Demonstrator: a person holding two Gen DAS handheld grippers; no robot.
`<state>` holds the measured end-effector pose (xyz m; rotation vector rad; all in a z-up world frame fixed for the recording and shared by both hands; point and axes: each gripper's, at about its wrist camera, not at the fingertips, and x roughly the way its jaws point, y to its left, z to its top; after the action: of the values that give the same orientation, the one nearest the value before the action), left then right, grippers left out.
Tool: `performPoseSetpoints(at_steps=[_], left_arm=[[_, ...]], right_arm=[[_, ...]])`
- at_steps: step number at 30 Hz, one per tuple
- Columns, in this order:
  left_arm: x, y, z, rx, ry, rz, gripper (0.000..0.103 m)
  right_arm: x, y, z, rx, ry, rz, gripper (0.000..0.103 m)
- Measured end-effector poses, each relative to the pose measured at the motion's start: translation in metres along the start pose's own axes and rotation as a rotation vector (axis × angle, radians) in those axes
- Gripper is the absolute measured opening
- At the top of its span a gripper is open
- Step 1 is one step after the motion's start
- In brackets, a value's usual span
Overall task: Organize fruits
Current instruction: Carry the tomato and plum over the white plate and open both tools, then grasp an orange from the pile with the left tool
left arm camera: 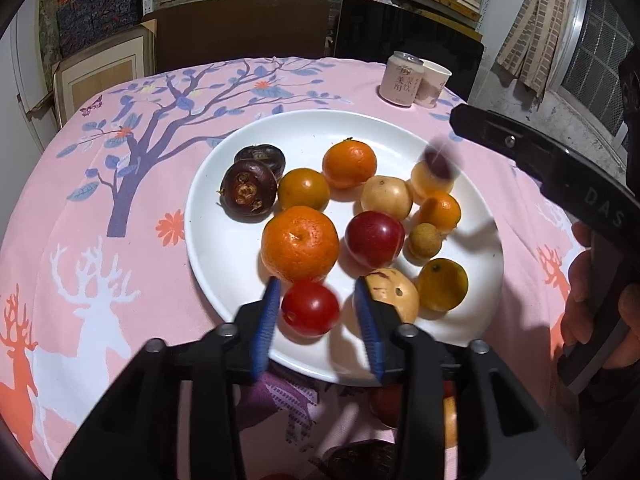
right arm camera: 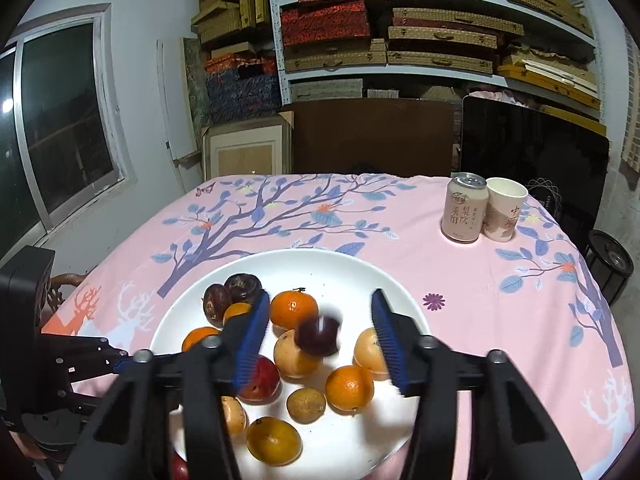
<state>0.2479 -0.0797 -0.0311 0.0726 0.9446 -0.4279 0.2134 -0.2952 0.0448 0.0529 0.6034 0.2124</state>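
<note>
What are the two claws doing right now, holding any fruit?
Left claw: open, a red fruit loose between its fingers.
Right claw: open, a blurred dark fruit loose between its fingers.

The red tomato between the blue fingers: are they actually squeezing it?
Apart. The left wrist view shows the red tomato between the left gripper's blue fingers, with white plate visible in the gap on each side.
</note>
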Motion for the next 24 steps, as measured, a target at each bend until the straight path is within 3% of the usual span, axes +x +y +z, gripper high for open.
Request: performPoseSetpoints(at_steps=[3, 9, 17, 21, 24], left_arm=[[-0.015, 0.000, 0.000, 0.000, -0.036, -0.005, 0.043], [-0.056, -0.002, -0.025, -0.002, -0.103, -0.011, 0.060], [-0.076, -0.021, -0.101, 0.081, -0.038, -0.015, 0.060], [-0.078, -0.035, -0.126, 0.125, -0.023, -0.023, 0.060], [-0.078, -0.052, -0.137, 0.186, -0.034, 0.012, 0.060]], right_arm=[[-0.010, -0.003, -0.004, 0.025, -0.002, 0.015, 0.055], [-0.056, -0.017, -0.033, 0.112, 0.001, 0.065, 0.055], [-0.090, -0.030, -0.103, 0.232, 0.053, 0.097, 0.057], [-0.093, -0.029, -0.118, 0.229, 0.066, 0.095, 0.057], [-0.095, -0.026, -0.122, 0.220, 0.055, 0.089, 0.057]])
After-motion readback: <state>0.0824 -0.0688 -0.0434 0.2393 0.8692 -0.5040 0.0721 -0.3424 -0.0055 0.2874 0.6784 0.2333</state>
